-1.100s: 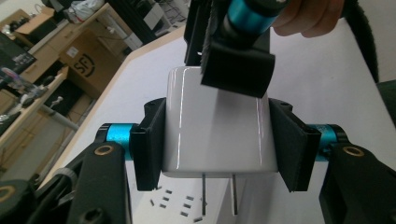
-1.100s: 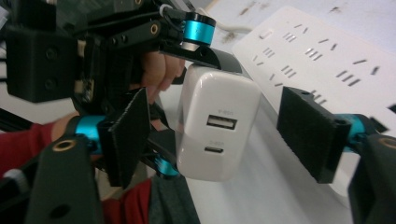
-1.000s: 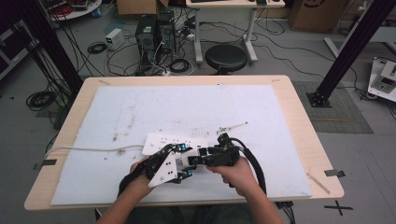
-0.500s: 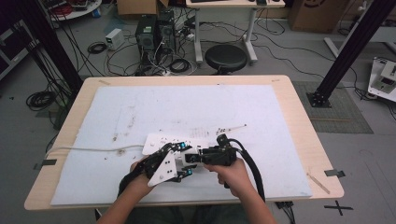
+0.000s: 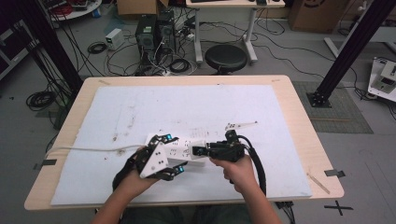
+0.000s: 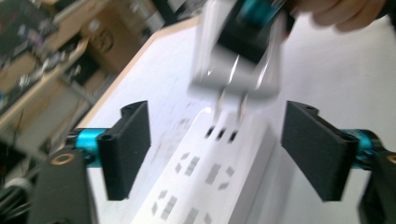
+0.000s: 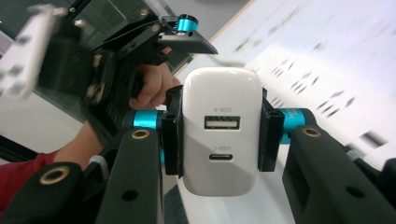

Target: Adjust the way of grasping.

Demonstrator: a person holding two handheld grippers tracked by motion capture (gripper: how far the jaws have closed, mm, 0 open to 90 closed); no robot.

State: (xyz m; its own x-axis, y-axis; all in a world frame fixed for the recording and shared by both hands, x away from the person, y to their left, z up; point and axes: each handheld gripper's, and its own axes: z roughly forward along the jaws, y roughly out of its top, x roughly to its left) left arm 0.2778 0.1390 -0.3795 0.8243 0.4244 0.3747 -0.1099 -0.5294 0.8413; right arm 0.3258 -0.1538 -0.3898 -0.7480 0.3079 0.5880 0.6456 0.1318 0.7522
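A white power strip point(image 5: 187, 145) lies on the white mat near the front of the table. My left gripper point(image 5: 173, 153) stands open, one jaw on each side of the strip point(image 6: 201, 191), apart from it. My right gripper point(image 5: 200, 151) is shut on a white USB charger point(image 7: 222, 130), its two ports facing the camera. In the left gripper view the charger point(image 6: 238, 56) hangs blurred just above the strip's far end, its two metal prongs pointing down at a row of slots. The left gripper point(image 7: 154, 42) shows beyond the charger in the right gripper view.
The strip's white cable point(image 5: 84, 150) runs left across the mat point(image 5: 233, 102) and off the wooden table point(image 5: 306, 140). A small white bracket point(image 5: 240, 125) lies on the mat behind my right hand. A black stool point(image 5: 226, 57) and computer gear stand beyond the far edge.
The right gripper has shifted slightly with the charger over the strip's end. The left gripper has stayed around the strip.
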